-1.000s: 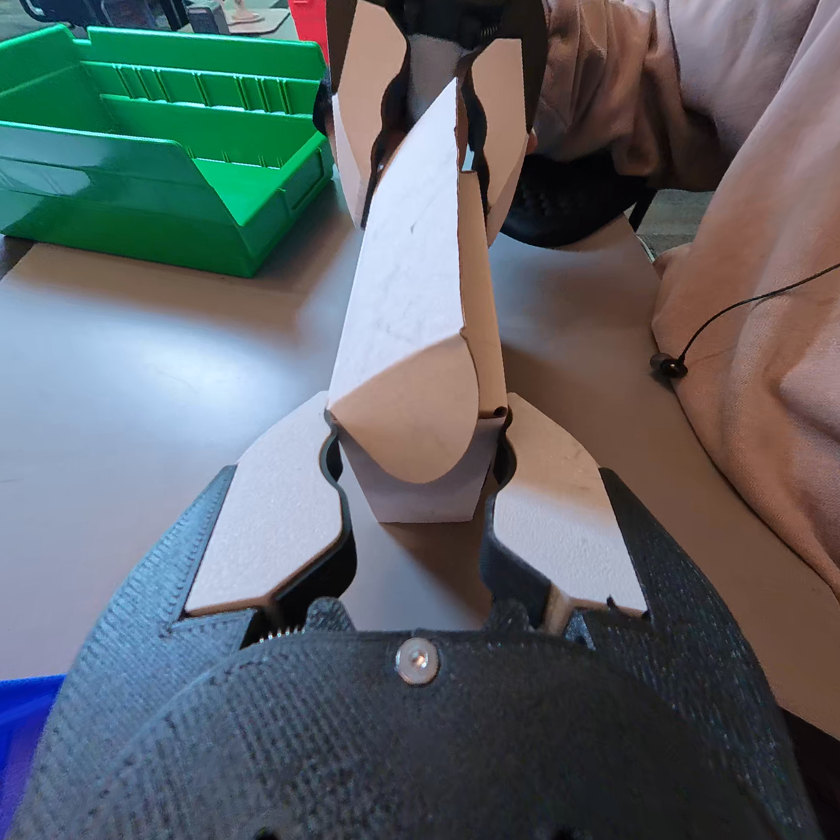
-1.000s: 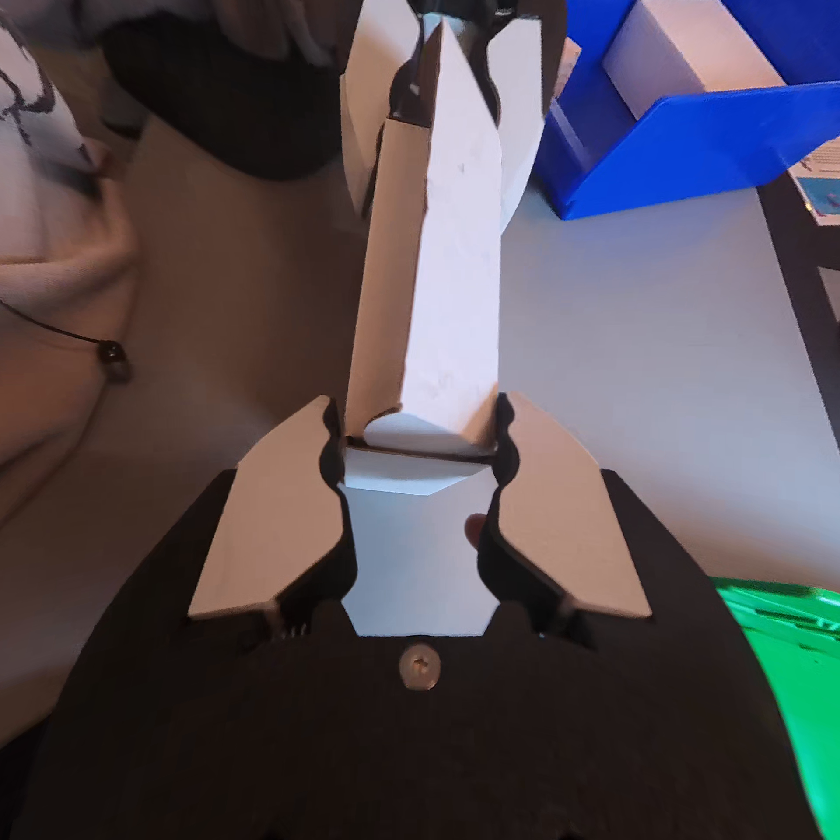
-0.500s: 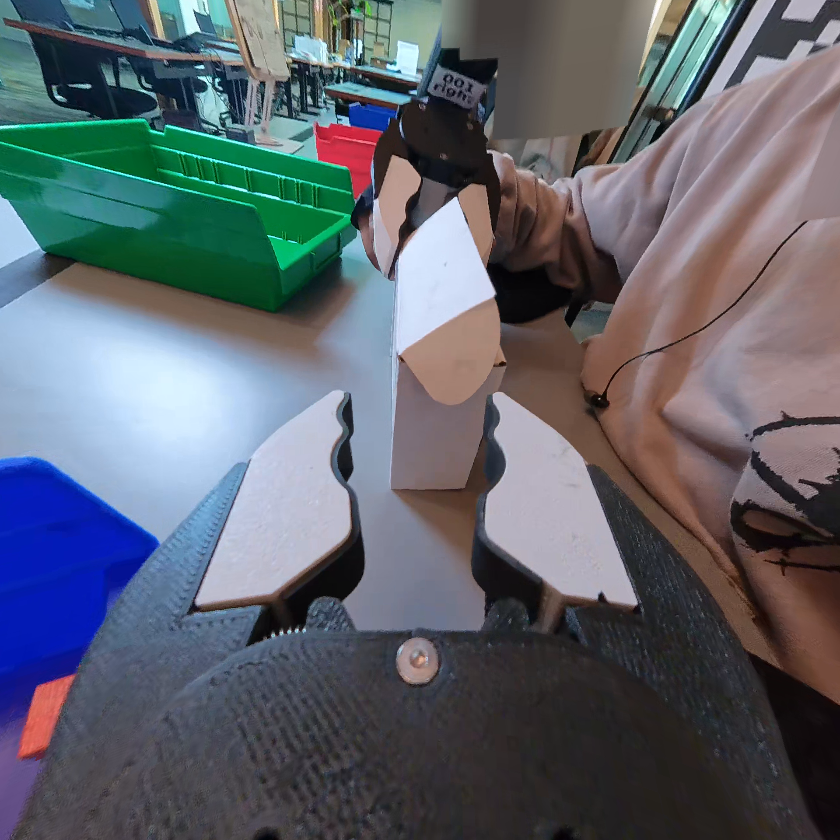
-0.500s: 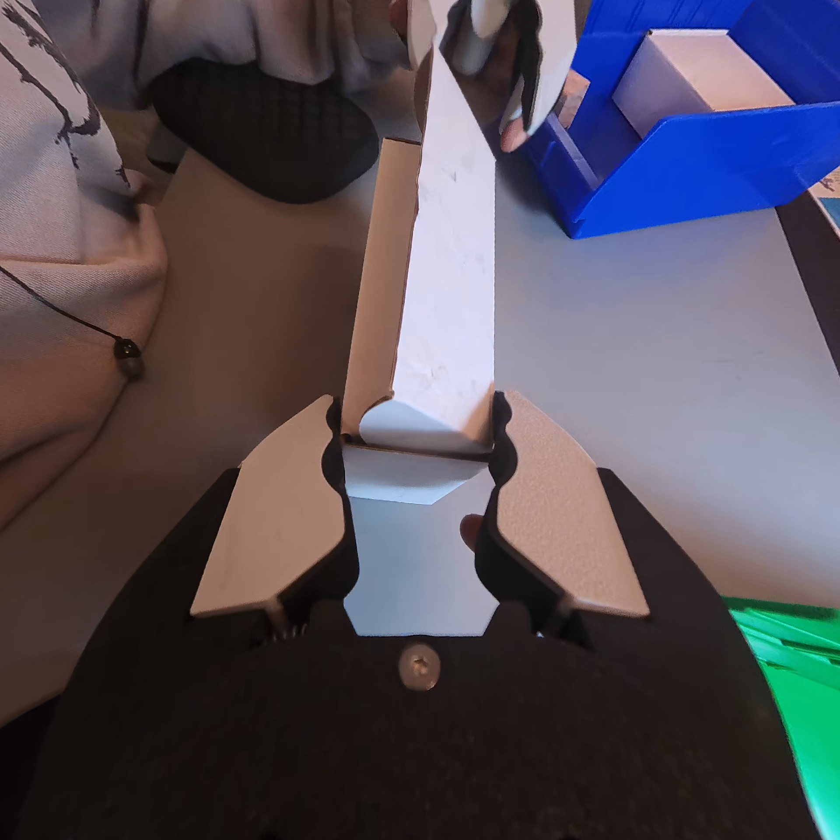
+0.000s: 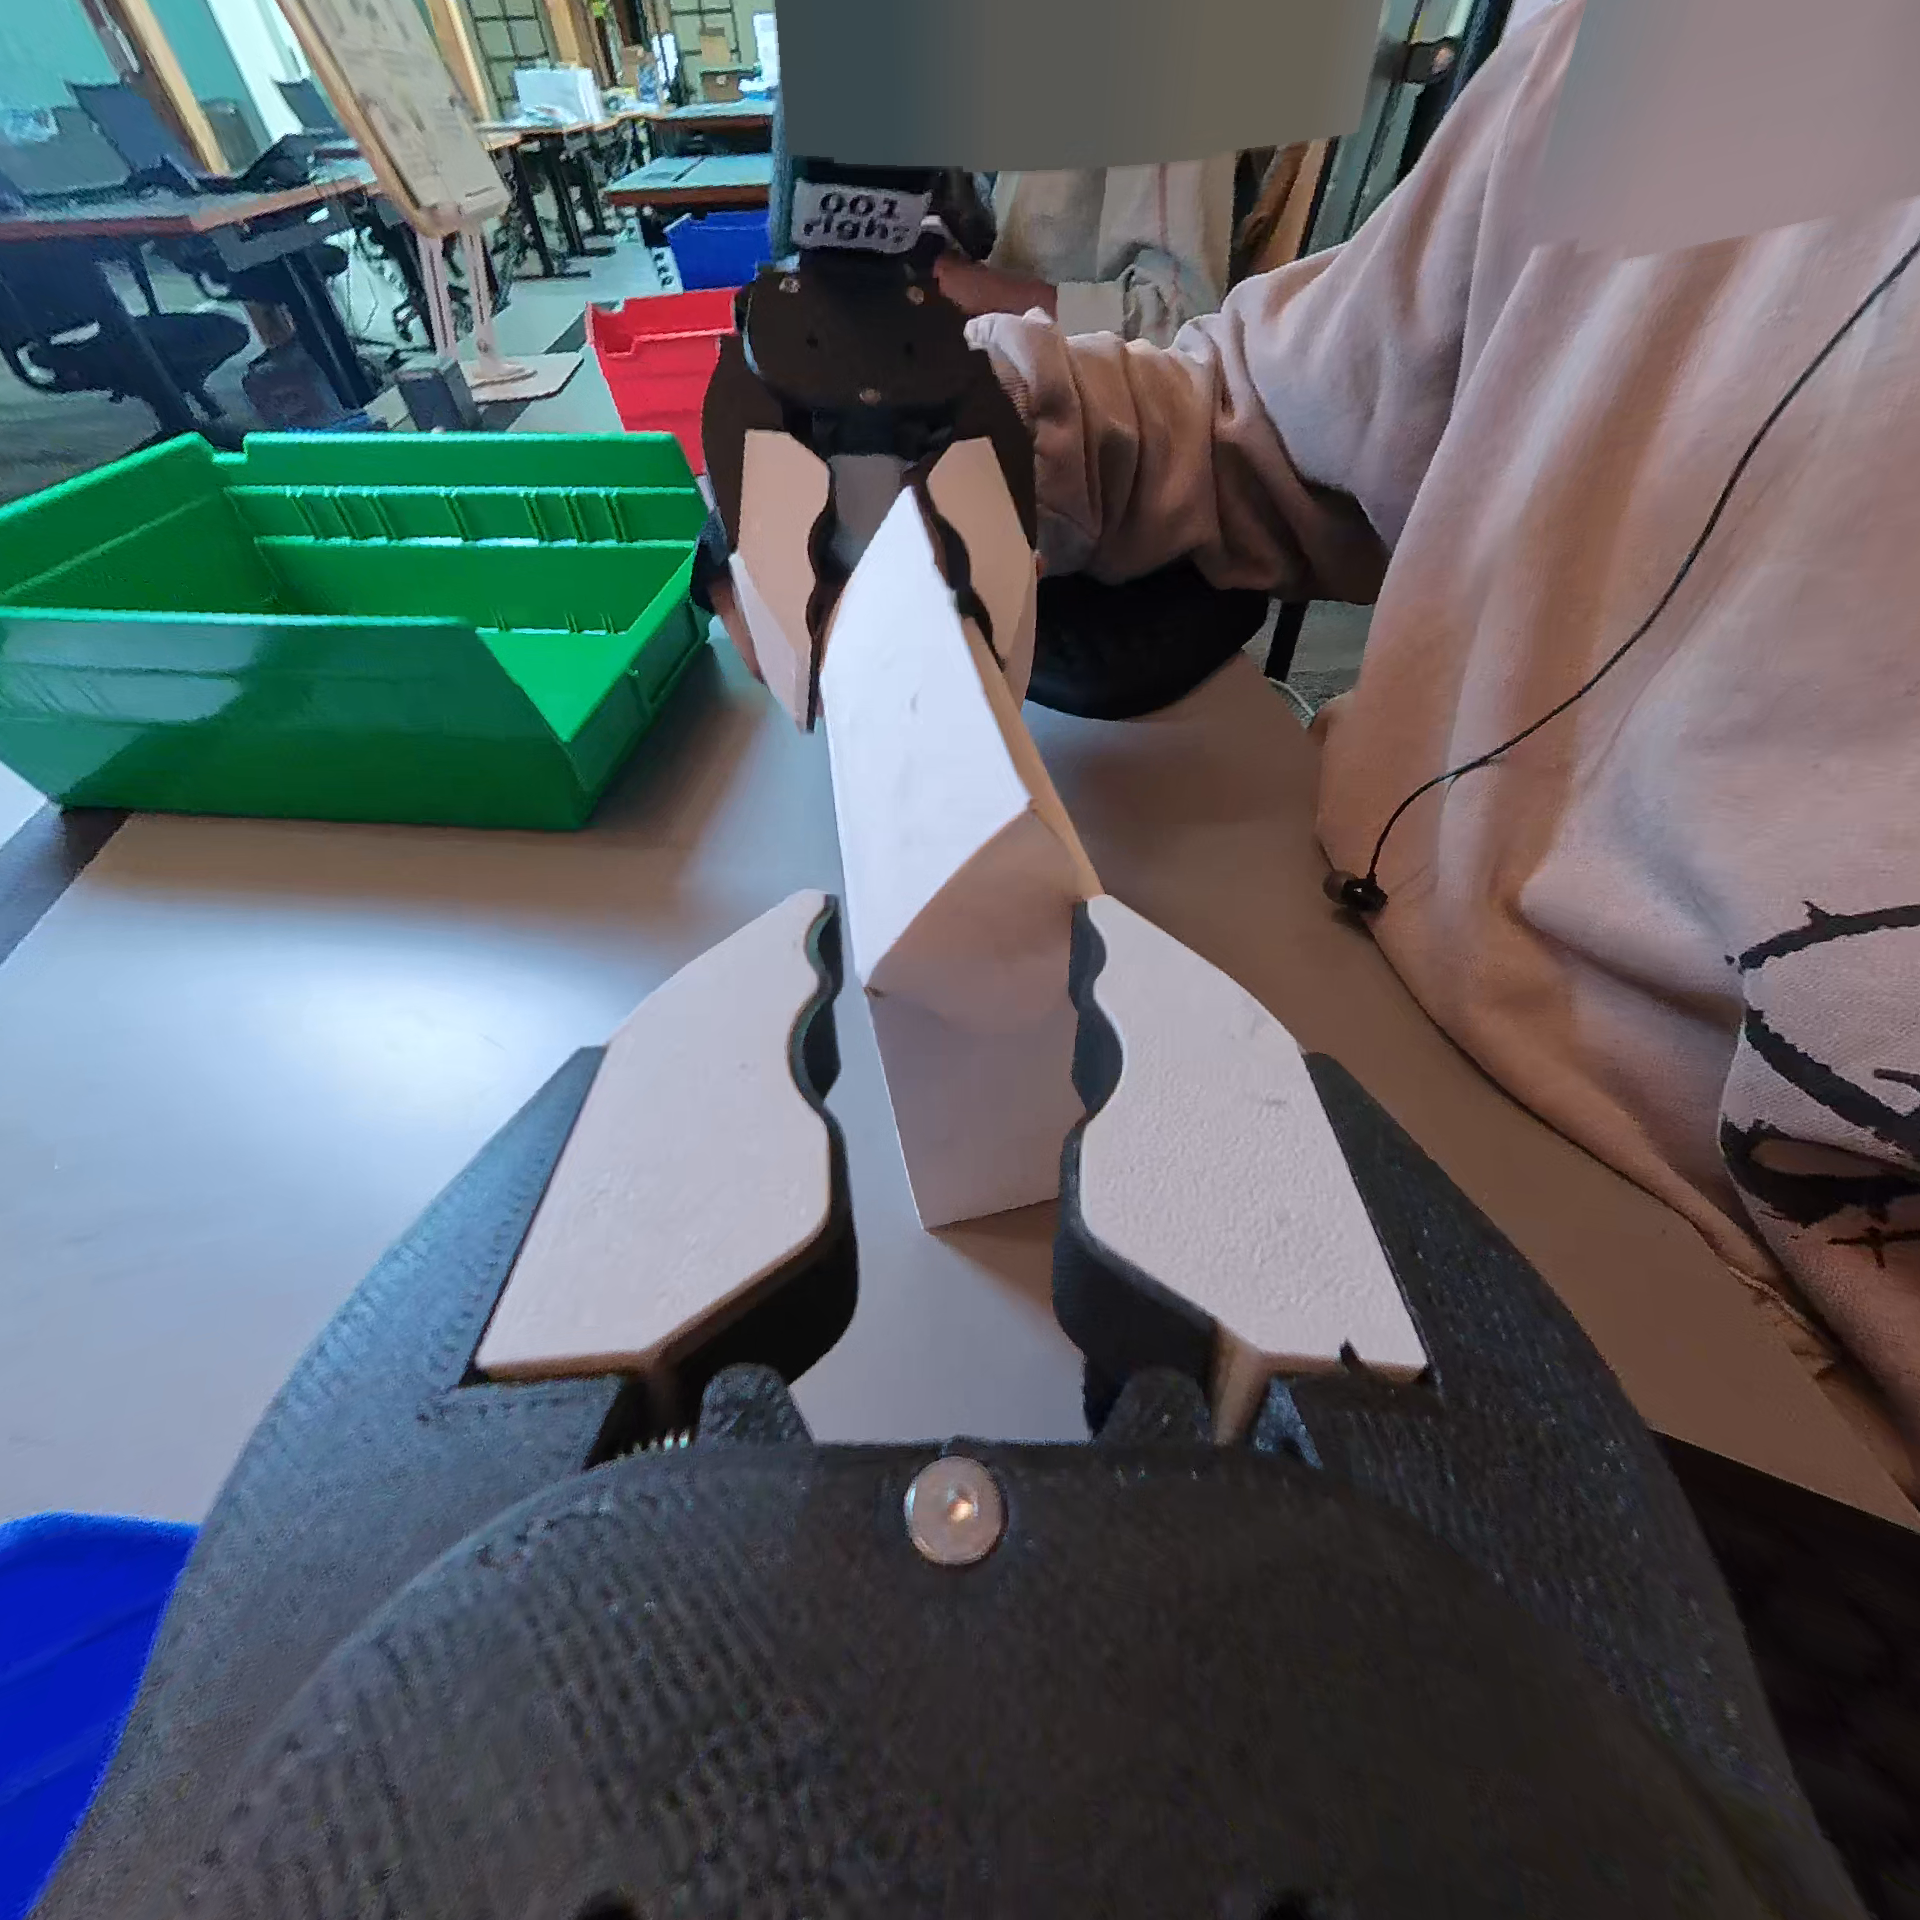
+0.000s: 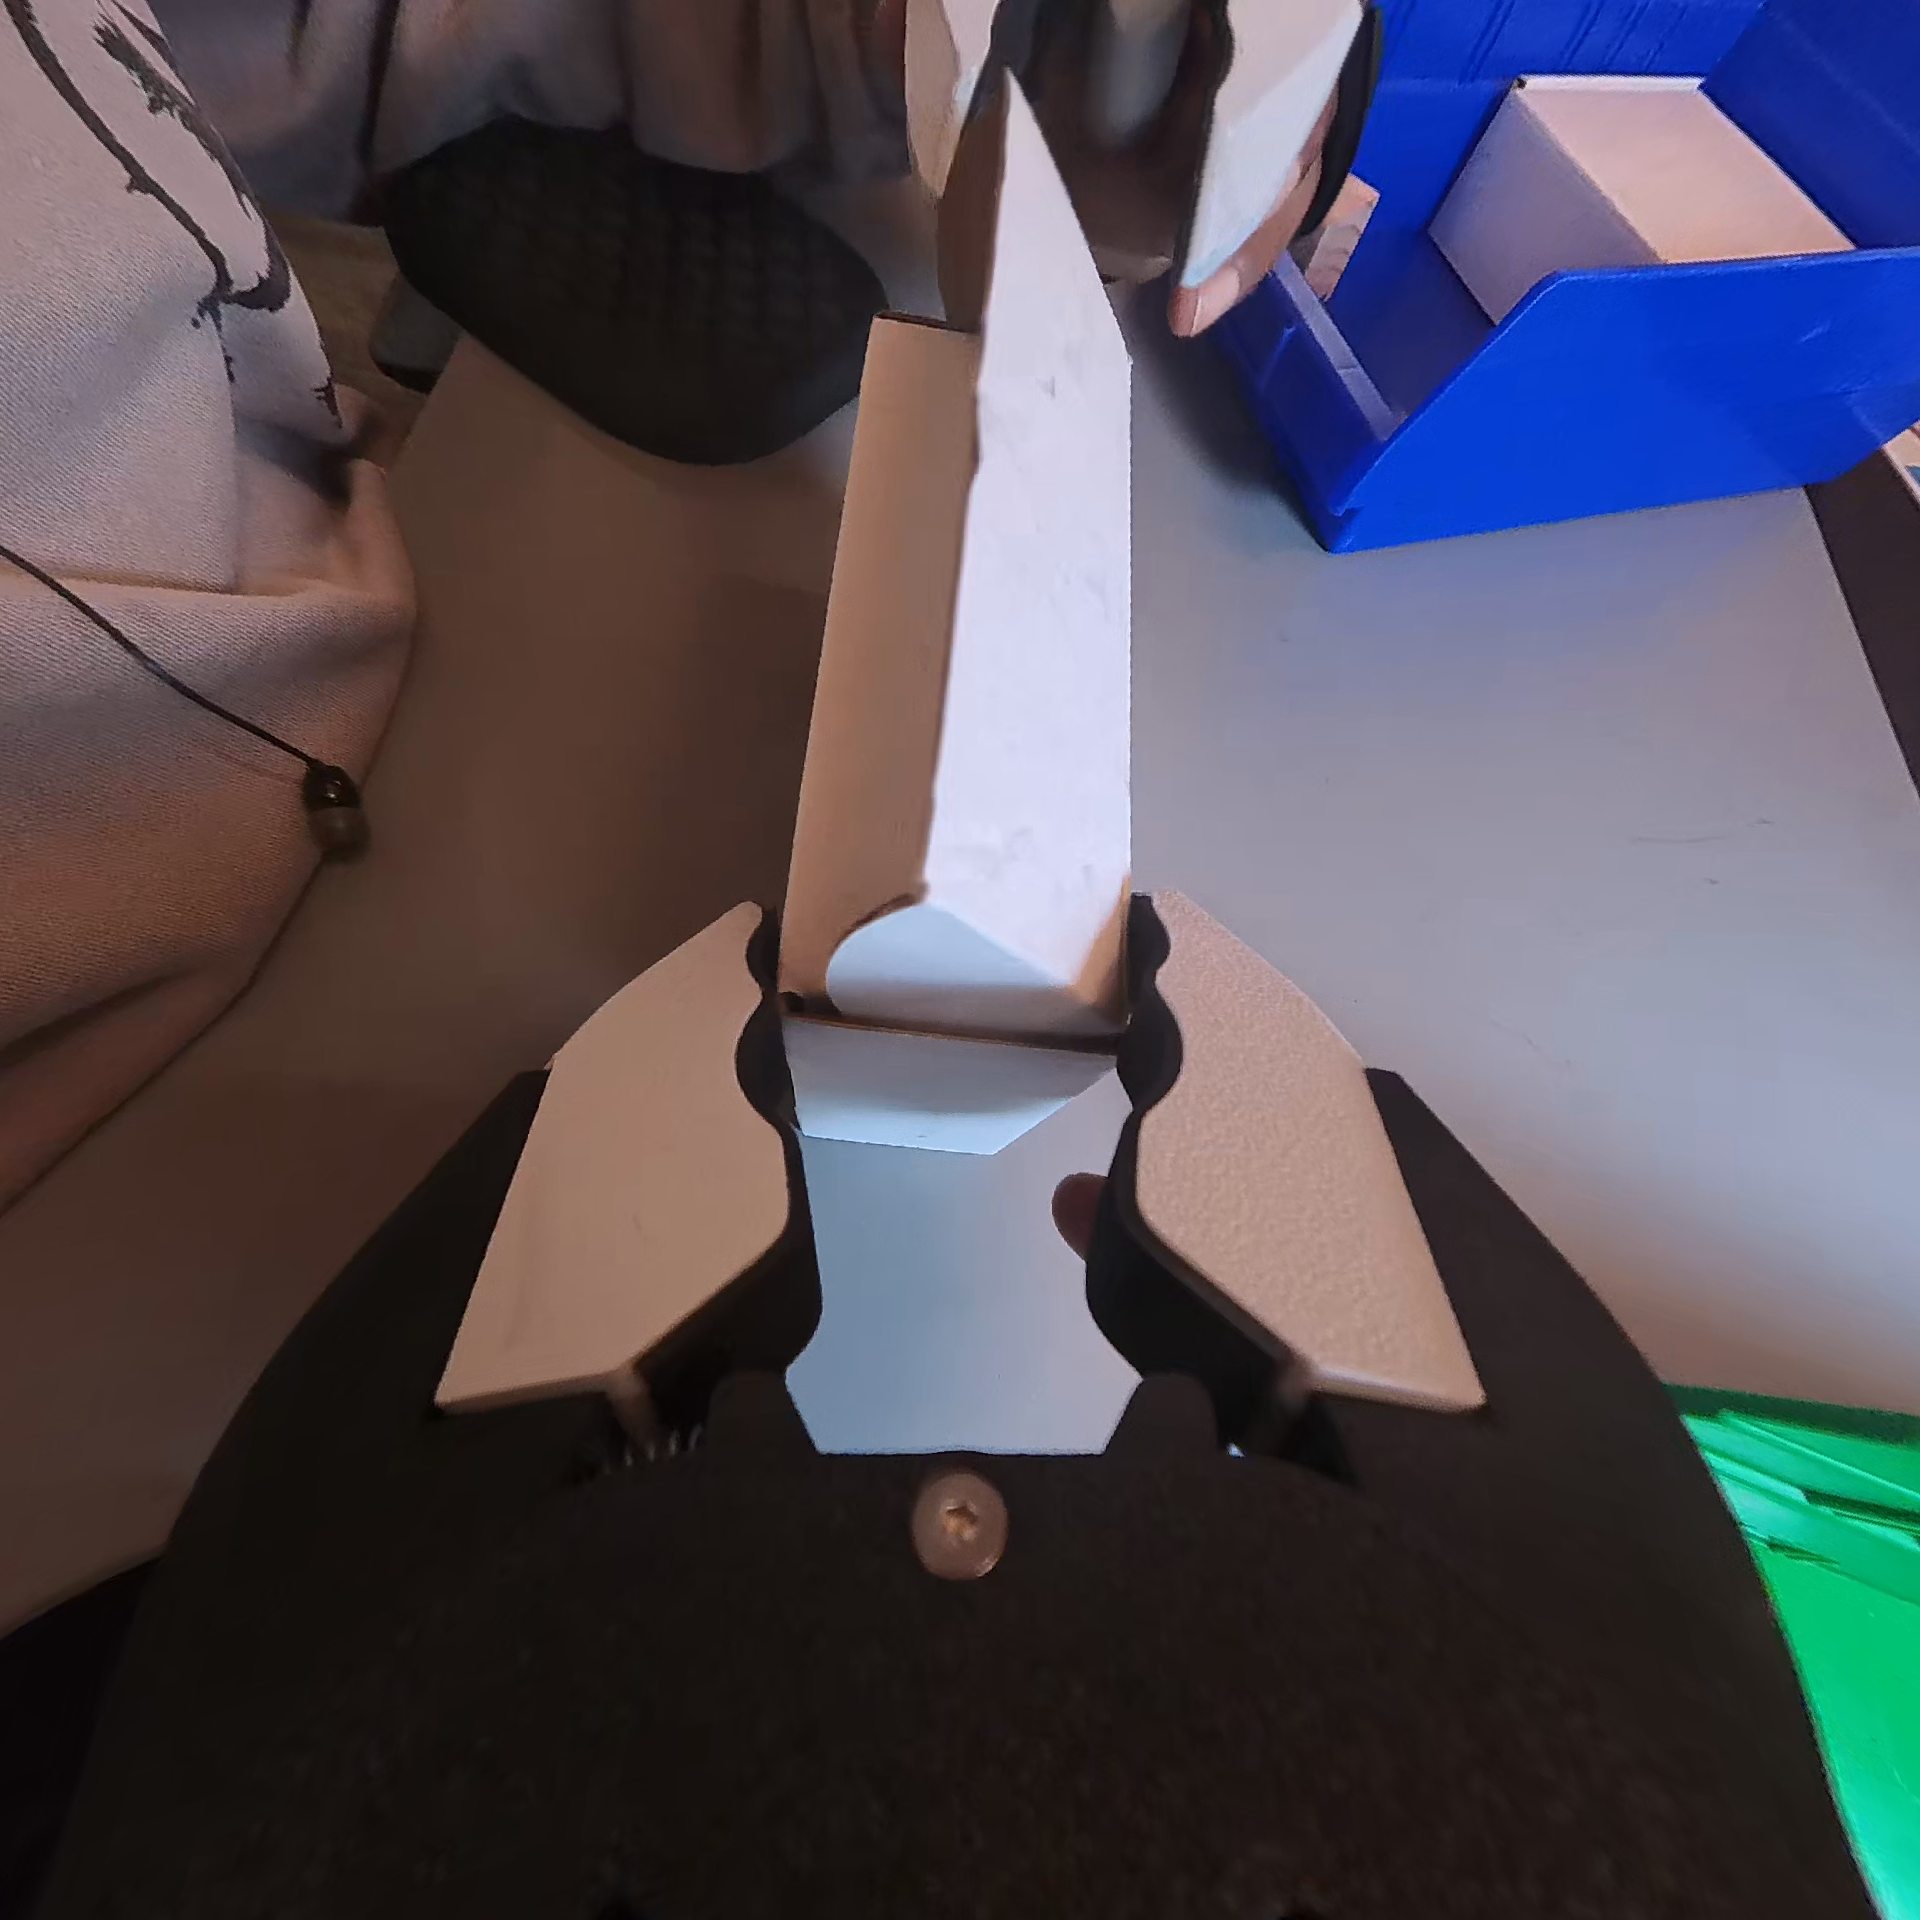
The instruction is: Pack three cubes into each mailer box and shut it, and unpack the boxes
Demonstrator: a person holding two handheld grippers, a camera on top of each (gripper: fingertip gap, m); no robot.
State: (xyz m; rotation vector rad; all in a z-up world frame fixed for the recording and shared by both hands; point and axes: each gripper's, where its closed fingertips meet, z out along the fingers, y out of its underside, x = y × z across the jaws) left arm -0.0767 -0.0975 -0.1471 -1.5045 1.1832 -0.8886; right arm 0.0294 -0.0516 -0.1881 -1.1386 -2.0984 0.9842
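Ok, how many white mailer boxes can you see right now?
2. One mailer box is gripped at its near end by the right gripper; a second box sits inside the blue bin beyond it. The bin may hide more.

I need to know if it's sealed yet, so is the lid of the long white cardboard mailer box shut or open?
Open. The long white cardboard mailer box has its lid raised at an angle, leaving a gap along one side.
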